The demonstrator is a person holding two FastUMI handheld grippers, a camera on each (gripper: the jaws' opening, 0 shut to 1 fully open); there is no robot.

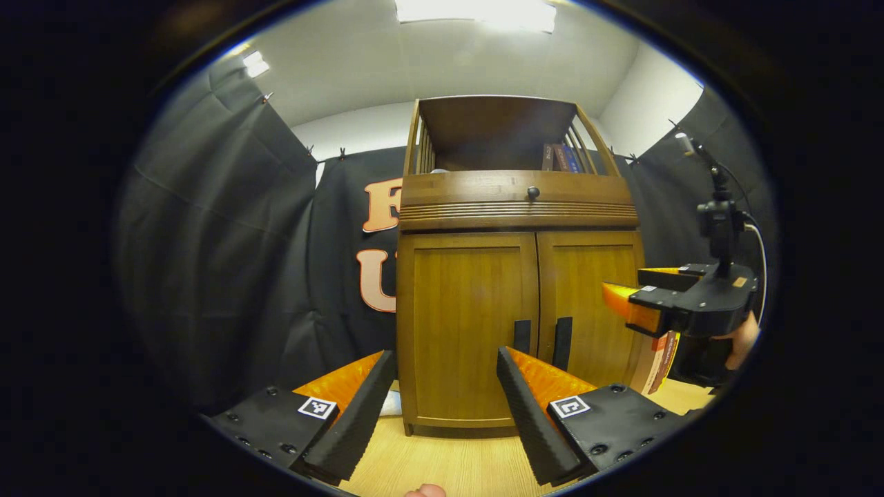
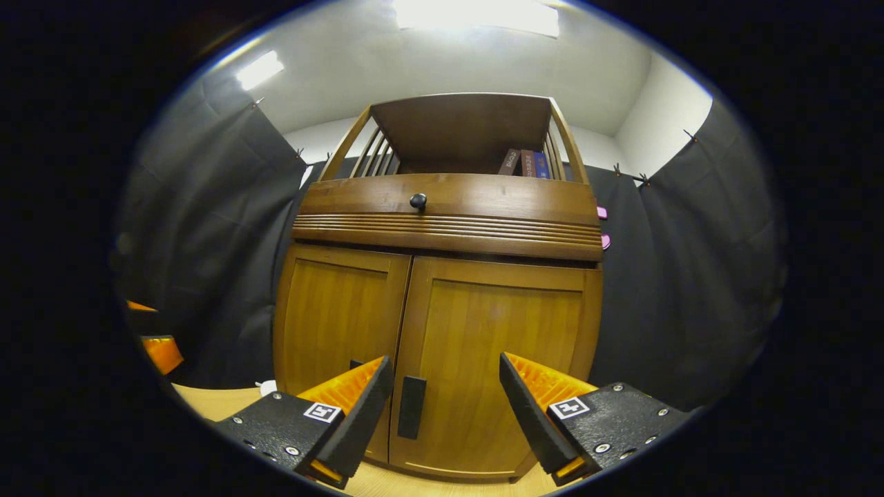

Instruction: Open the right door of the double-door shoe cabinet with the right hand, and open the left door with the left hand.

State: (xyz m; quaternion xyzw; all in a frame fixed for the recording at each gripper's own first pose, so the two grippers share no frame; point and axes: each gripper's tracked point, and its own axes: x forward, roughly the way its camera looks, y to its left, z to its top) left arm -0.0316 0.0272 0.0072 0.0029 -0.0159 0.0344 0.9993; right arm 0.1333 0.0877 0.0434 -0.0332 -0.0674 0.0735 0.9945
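Observation:
A brown wooden shoe cabinet (image 1: pixel 514 207) stands ahead with both doors closed. In the left gripper view my left gripper (image 1: pixel 445 362) is open, facing the left door (image 1: pixel 466 324), whose black handle (image 1: pixel 522 336) sits just above the right finger. The right gripper (image 1: pixel 646 304) hangs at the right, level with the right door (image 1: pixel 590 304) and its black handle (image 1: pixel 563 343). In the right gripper view my right gripper (image 2: pixel 445 369) is open close before the right door (image 2: pixel 494 366); its black handle (image 2: pixel 411 406) lies between the fingers, untouched. The left door (image 2: pixel 338 324) is beside it.
A drawer with a round black knob (image 2: pixel 418 201) runs above the doors, and an open shelf on top holds books (image 2: pixel 528 163). The cabinet stands on a light wooden floor (image 1: pixel 449 462). A hand (image 1: pixel 742 338) holds the right gripper. Black cloth walls surround the booth.

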